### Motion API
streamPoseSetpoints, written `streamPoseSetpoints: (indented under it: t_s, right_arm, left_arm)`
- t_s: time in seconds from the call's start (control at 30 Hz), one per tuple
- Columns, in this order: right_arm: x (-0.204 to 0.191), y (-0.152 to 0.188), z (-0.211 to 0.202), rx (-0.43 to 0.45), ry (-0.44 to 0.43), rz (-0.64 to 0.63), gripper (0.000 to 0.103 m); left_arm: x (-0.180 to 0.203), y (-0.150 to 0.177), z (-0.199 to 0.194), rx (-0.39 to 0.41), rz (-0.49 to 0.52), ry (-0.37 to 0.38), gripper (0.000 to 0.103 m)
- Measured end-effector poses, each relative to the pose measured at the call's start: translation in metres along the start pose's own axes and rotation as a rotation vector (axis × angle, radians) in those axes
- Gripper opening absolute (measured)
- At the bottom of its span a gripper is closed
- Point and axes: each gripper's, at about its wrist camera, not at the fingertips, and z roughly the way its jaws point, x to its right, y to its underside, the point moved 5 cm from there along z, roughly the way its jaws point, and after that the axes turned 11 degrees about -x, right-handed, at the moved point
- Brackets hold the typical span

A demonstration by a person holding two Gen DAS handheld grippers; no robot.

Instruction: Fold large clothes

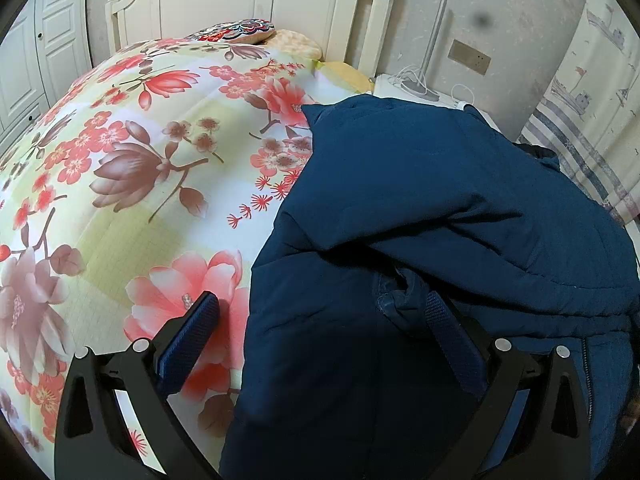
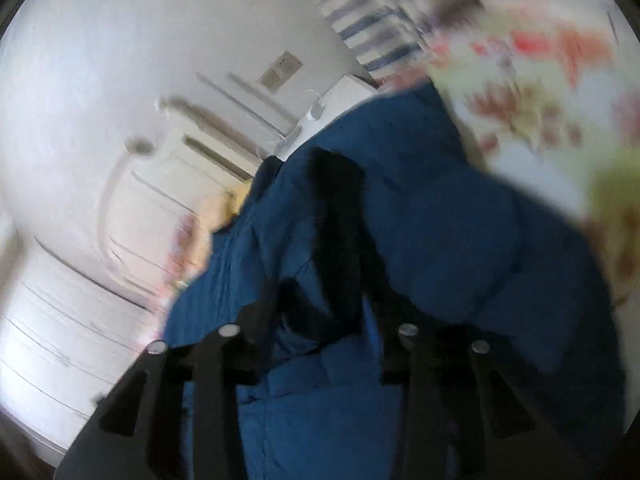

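jacket [image 1: 440, 208]: soft, bulky, padded, best gripped at hems | left gripper [image 1: 324, 320]: released, beside jacket edge | right gripper [image 2: 320, 312]: clenched on jacket fabric

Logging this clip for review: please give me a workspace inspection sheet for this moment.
Surface: bed with a floral quilt, mostly bare on its left side.
Job's things: dark blue padded coat, partly folded over itself on the quilt.
Clutter: patterned cushion and yellow pillow by the headboard.
Grippers: left gripper open, straddling the coat's edge; right gripper closed on a bunch of coat fabric, picture blurred.
Cables: white cords on the bedside table.
Surroundings: white headboard, wardrobe doors, wall socket, striped curtain.
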Motion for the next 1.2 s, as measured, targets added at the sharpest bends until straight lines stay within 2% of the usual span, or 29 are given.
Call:
streamPoseSetpoints:
  t_s: [0.07,0.13,0.23,0.27,0.33,0.4,0.53,0.63,0.77,0.8,0.83,0.9,0.97,1.1,1.2]
  right_arm:
    - [-0.008,0.000,0.000,0.003,0.024,-0.045,0.042]
    - [-0.014,0.001,0.003,-0.002,0.023,-0.075,0.056]
    - [-0.020,0.005,0.006,-0.009,0.047,-0.121,0.057]
    - [-0.023,0.007,0.007,-0.016,0.063,-0.149,0.054]
    - [-0.029,0.009,0.007,-0.024,0.080,-0.188,0.028]
    - [-0.037,0.009,-0.006,0.005,0.074,-0.206,0.021]
    - [-0.040,0.010,-0.030,0.026,0.086,-0.192,0.020]
    - [-0.022,0.014,-0.033,0.006,0.117,-0.152,0.020]
    - [0.001,0.018,-0.021,-0.068,0.118,-0.078,0.029]
    - [0.000,0.017,-0.028,-0.055,0.146,-0.064,0.037]
    - [-0.004,0.016,-0.039,-0.002,0.210,-0.072,0.042]
    - [-0.025,0.011,-0.063,0.127,0.310,-0.156,0.043]
    - [-0.048,0.009,-0.067,0.158,0.331,-0.245,0.043]
    - [-0.103,0.005,-0.027,0.099,0.393,-0.481,0.044]
    - [-0.106,-0.001,0.007,0.017,0.439,-0.519,0.044]
  left_arm:
    - [0.000,0.000,0.000,0.000,-0.001,0.001,0.099]
    - [0.000,-0.001,0.000,0.000,0.000,0.000,0.099]
    - [0.000,-0.001,0.000,0.000,0.000,0.000,0.099]
    - [0.000,-0.001,0.000,0.000,0.000,0.000,0.099]
    - [-0.001,-0.001,0.000,0.000,-0.001,0.001,0.099]
    - [0.000,-0.001,0.000,0.001,-0.002,0.003,0.099]
    - [-0.001,-0.002,0.001,0.001,-0.002,0.003,0.099]
    - [-0.001,-0.002,0.001,0.001,-0.001,0.002,0.099]
    - [-0.001,-0.002,0.001,0.001,-0.002,0.001,0.099]
    - [-0.001,-0.001,0.001,0.001,-0.002,0.001,0.099]
    - [-0.001,-0.002,0.002,0.001,-0.002,0.001,0.099]
    - [-0.001,-0.002,0.002,0.001,-0.001,0.000,0.099]
    - [-0.001,-0.002,0.002,0.000,0.000,-0.001,0.099]
    - [-0.001,-0.002,0.002,0.001,0.000,0.000,0.099]
    - [-0.002,-0.002,0.002,0.003,-0.003,0.003,0.099]
